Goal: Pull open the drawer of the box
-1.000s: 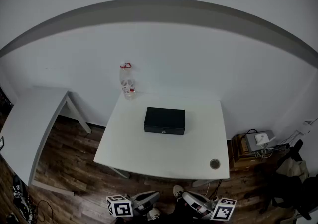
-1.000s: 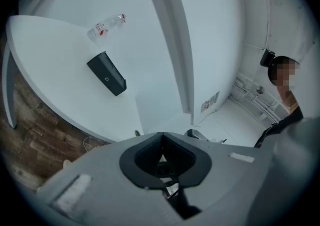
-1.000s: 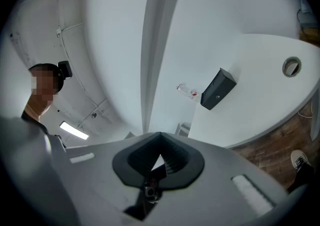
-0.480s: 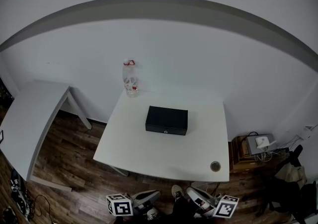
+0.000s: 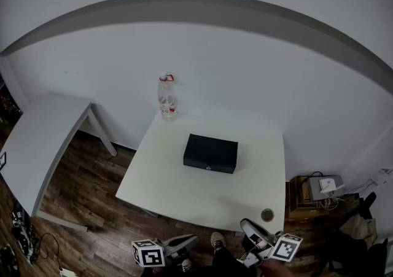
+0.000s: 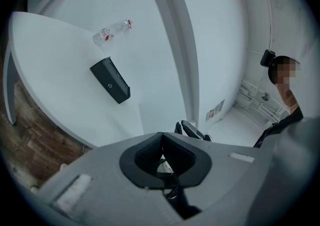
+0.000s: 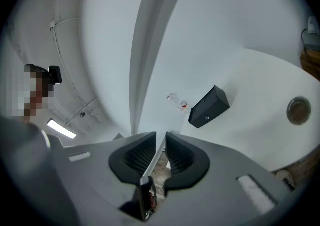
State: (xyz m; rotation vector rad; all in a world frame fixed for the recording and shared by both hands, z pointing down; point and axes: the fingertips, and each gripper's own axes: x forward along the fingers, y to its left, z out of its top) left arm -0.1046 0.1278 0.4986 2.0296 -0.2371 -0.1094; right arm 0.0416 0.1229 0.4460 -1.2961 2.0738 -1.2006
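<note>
A black box (image 5: 210, 153) with a small knob on its front drawer face lies flat in the middle of the white table (image 5: 178, 193). It also shows in the left gripper view (image 6: 111, 73) and the right gripper view (image 7: 210, 105), far from both grippers. My left gripper (image 5: 186, 242) hangs below the table's near edge, its jaws (image 6: 161, 144) shut on nothing. My right gripper (image 5: 250, 231) is raised near the table's front right corner. Its jaws (image 7: 160, 151) are opening, with a narrow gap and nothing between them.
A clear plastic bottle (image 5: 166, 96) with a red cap ring stands at the table's back left edge. A round cable hole (image 5: 266, 215) sits in the front right corner. A second white table (image 5: 37, 147) stands to the left. A stand with devices and cables (image 5: 322, 187) is on the floor to the right.
My right gripper has risen toward the table's front right corner and its jaws have parted. The left gripper has stayed put. The head view has shifted slightly.
</note>
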